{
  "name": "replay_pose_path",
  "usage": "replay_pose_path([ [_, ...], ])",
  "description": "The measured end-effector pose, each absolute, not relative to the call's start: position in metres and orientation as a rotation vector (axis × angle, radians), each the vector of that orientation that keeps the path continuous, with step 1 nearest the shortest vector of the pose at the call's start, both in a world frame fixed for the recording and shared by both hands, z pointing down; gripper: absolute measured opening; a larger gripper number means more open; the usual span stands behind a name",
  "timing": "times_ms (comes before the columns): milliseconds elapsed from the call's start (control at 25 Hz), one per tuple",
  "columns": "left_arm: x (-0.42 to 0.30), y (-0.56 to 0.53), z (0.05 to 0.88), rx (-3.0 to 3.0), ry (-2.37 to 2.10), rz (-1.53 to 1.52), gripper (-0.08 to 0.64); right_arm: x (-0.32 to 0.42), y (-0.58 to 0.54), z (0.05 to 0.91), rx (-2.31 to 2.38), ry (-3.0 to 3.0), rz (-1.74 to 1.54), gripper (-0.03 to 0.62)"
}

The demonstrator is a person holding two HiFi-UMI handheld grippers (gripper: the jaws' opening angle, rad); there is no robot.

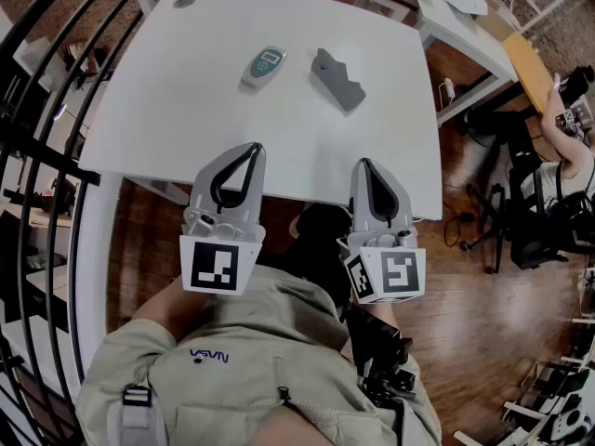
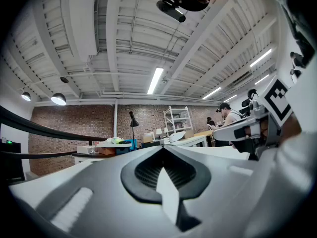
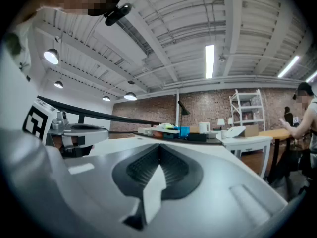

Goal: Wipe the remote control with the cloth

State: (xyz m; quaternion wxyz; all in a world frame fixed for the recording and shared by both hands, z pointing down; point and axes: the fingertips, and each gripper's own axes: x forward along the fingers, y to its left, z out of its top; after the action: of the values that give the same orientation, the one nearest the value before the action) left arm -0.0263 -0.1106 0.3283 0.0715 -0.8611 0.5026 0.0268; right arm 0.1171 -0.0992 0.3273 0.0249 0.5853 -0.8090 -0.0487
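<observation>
White-grey left gripper [image 1: 251, 149] and right gripper [image 1: 363, 165] sit lower centre, jaws fully closed, both empty, tips over the near edge of the white table [image 1: 139, 110]. Farther up, untouched: remote control [image 1: 263, 68] at upper centre, grey cloth [image 1: 337, 80] near its right, not touching.

A slim white remote control with a green face [image 1: 263, 68] lies flat, well beyond the left gripper [image 1: 252, 148]. A folded grey cloth [image 1: 337, 81] lies beside it, well beyond the right gripper [image 1: 363, 164].
</observation>
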Motion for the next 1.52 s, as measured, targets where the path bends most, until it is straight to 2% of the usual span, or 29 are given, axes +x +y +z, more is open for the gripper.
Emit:
replay_pose_path([
  [280,-0.035,-0.175,0.294,-2.475,1.521,-0.015,0.006,0.127,-0.169,0.303,1.737,-2.491,-0.255,0.003],
  [480,-0.044,-0.229,0.306,-2.474,1.523,-0.157,0.007,0.138,-0.219,0.303,1.720,-2.467,-0.228,0.005],
  [640,-0.053,-0.260,0.319,-2.539,1.592,-0.191,0.038,0.135,-0.245,0.308,1.700,-2.439,-0.226,0.016],
  [800,-0.046,-0.284,0.342,-2.638,1.574,-0.287,0.101,0.128,-0.269,0.329,1.612,-2.425,-0.149,0.085],
  [1000,-0.025,-0.303,0.391,-2.788,1.483,-0.552,0.263,0.118,-0.291,0.364,1.464,-2.380,-0.062,0.164],
  [1120,-0.018,-0.312,0.404,-2.846,1.441,-0.668,0.325,0.113,-0.299,0.382,1.394,-2.348,-0.017,0.186],
  [1360,-0.026,-0.325,0.431,-2.901,1.449,-0.943,0.347,0.110,-0.311,0.404,1.326,-2.291,0.042,0.196],
  [1520,-0.034,-0.327,0.444,-2.836,1.451,-1.130,0.324,0.106,-0.318,0.415,1.273,-2.257,0.117,0.196],
])
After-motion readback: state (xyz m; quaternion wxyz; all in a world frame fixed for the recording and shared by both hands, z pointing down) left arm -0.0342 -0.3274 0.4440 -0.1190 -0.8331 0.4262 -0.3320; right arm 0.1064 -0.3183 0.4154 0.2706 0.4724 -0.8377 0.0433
